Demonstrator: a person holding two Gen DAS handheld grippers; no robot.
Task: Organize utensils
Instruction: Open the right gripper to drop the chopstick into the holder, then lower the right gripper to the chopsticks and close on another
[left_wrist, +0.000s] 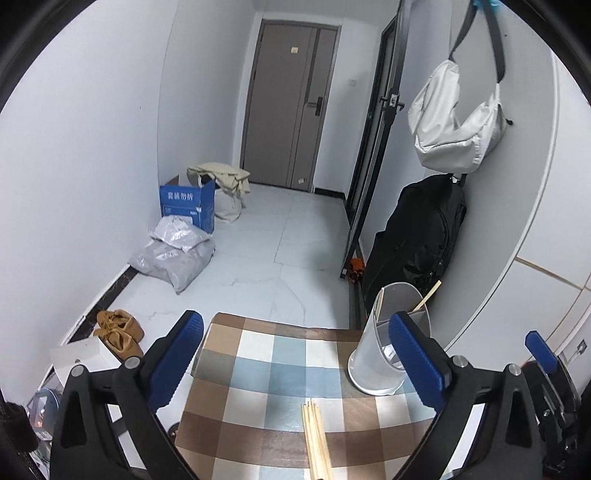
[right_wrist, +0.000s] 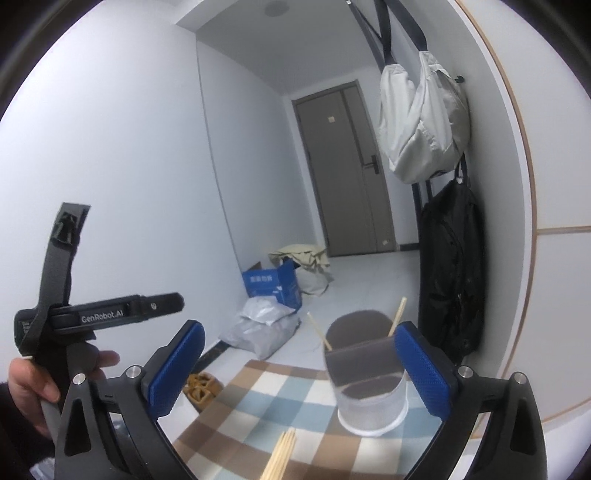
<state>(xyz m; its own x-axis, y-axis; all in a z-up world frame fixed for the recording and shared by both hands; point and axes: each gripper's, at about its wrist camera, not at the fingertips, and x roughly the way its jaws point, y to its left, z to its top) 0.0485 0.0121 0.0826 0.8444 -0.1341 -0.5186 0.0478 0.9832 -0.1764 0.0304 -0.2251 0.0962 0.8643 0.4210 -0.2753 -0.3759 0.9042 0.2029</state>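
A round clear holder (left_wrist: 384, 354) with a middle divider stands on the checked tablecloth (left_wrist: 273, 369), at its far right corner. One chopstick (left_wrist: 428, 295) leans out of it. A bundle of wooden chopsticks (left_wrist: 316, 439) lies on the cloth near me. My left gripper (left_wrist: 295, 325) is open and empty above the cloth, left of the holder. My right gripper (right_wrist: 299, 332) is open and empty too, with the holder (right_wrist: 369, 391) just ahead by its right finger. Two chopsticks (right_wrist: 319, 332) stand in it, and the bundle (right_wrist: 282, 454) lies below.
A white wall panel (left_wrist: 517, 221) runs close to the right of the holder, with a black backpack (left_wrist: 417, 236) and a grey bag (left_wrist: 454, 122) hanging there. Brown shoes (left_wrist: 118, 332), grey parcels (left_wrist: 173, 254) and a blue box (left_wrist: 188, 206) are on the floor to the left. A hand (right_wrist: 33, 376) holds the left gripper's handle.
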